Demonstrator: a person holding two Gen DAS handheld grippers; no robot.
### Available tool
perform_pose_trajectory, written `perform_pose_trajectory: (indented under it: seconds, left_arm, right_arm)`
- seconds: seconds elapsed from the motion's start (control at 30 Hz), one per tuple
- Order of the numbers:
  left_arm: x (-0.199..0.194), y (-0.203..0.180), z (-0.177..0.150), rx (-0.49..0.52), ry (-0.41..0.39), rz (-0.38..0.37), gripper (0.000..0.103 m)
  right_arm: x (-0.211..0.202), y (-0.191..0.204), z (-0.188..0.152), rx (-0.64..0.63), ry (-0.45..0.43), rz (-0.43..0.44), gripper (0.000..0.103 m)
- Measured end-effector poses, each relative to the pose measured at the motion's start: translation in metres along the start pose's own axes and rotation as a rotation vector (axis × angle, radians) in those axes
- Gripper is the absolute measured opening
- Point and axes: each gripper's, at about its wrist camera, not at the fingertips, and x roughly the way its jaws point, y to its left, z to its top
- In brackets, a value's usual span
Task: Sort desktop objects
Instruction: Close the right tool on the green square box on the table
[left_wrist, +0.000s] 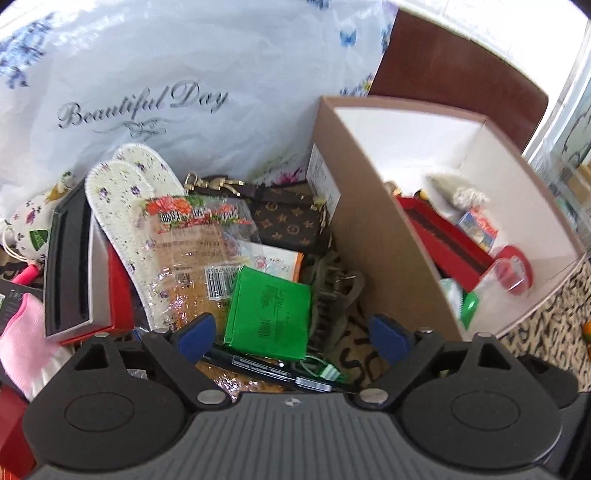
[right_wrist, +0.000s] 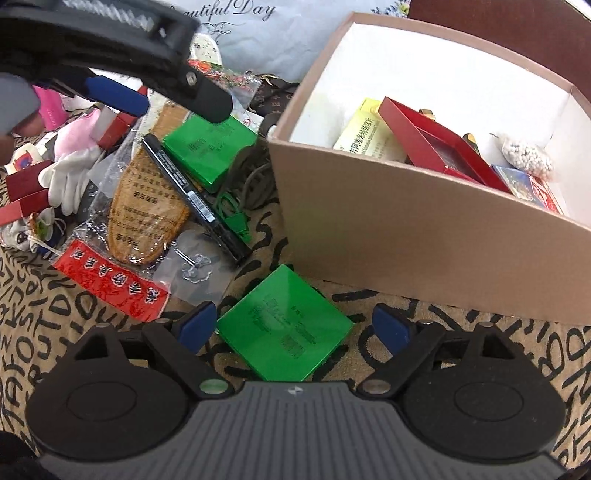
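Observation:
A brown cardboard box (left_wrist: 369, 236) with a white inside stands at right and holds a red tray (left_wrist: 443, 236), red tape and small packets. My left gripper (left_wrist: 293, 338) is open above a green box (left_wrist: 269, 314) lying in the clutter beside the cardboard box. My right gripper (right_wrist: 293, 326) is open just above a second green box (right_wrist: 284, 328) on the patterned cloth in front of the cardboard box (right_wrist: 406, 236). The left gripper (right_wrist: 162, 92) shows at the upper left of the right wrist view, over the first green box (right_wrist: 210, 147).
A black marker (right_wrist: 195, 199), packed insoles (right_wrist: 147, 206), a green clip (right_wrist: 232, 214), white gloves (right_wrist: 70, 177), red boxes (right_wrist: 26, 192) and a brown patterned purse (left_wrist: 288, 221) lie left of the cardboard box. A white "Beautiful Day" bag (left_wrist: 166, 92) stands behind.

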Motion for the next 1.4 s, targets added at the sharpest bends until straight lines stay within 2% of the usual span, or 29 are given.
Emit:
perform_pose_trajectory:
  seconds: [0.27, 0.5, 0.57, 0.67, 0.7, 0.77, 0.8, 0.9, 1.0, 1.1, 1.17, 1.33, 1.4]
  left_arm:
    - [0.030, 0.005, -0.001, 0.025, 0.074, 0.004, 0.085]
    - [0.038, 0.002, -0.004, 0.067, 0.071, 0.025, 0.083]
    - [0.037, 0.001, -0.007, 0.105, 0.067, 0.028, 0.079]
    - [0.036, 0.004, -0.013, 0.137, 0.054, 0.038, 0.069]
    - [0.036, 0.005, -0.013, 0.131, 0.051, 0.048, 0.064]
    - [0.036, 0.008, -0.010, 0.086, 0.050, 0.055, 0.061]
    - [0.036, 0.010, -0.009, 0.062, 0.045, 0.066, 0.055]
    - [0.034, 0.017, -0.006, 0.009, 0.040, 0.064, 0.047]
    - [0.030, 0.019, -0.009, 0.005, 0.040, 0.059, 0.042]
    - [0.027, 0.018, -0.013, 0.003, 0.056, 0.048, 0.042]
    - [0.028, 0.012, -0.015, 0.027, 0.070, 0.045, 0.046]
    - [0.032, 0.000, -0.017, 0.041, 0.072, 0.053, 0.070]
    - [0.035, -0.002, -0.017, 0.050, 0.074, 0.050, 0.075]
  right_arm:
    - [0.005, -0.007, 0.000, 0.025, 0.009, 0.013, 0.089]
    - [0.007, -0.009, -0.002, 0.037, 0.015, 0.018, 0.089]
    - [0.007, -0.009, -0.002, 0.036, 0.015, 0.017, 0.089]
    - [0.005, -0.010, -0.003, 0.039, 0.015, 0.018, 0.089]
    - [0.005, -0.010, -0.004, 0.042, 0.015, 0.019, 0.089]
    - [0.006, -0.011, -0.004, 0.049, 0.016, 0.021, 0.089]
    - [0.005, -0.011, -0.004, 0.048, 0.016, 0.019, 0.088]
    - [0.003, -0.009, -0.004, 0.040, 0.015, 0.029, 0.079]
    - [0.000, -0.007, -0.005, 0.029, 0.011, 0.041, 0.071]
    - [-0.003, -0.007, -0.005, 0.025, 0.009, 0.032, 0.063]
    - [-0.005, -0.011, -0.005, 0.027, 0.014, 0.036, 0.059]
    - [-0.010, -0.016, -0.010, 0.035, 0.024, 0.040, 0.055]
    - [-0.013, -0.018, -0.015, 0.041, 0.026, 0.040, 0.055]
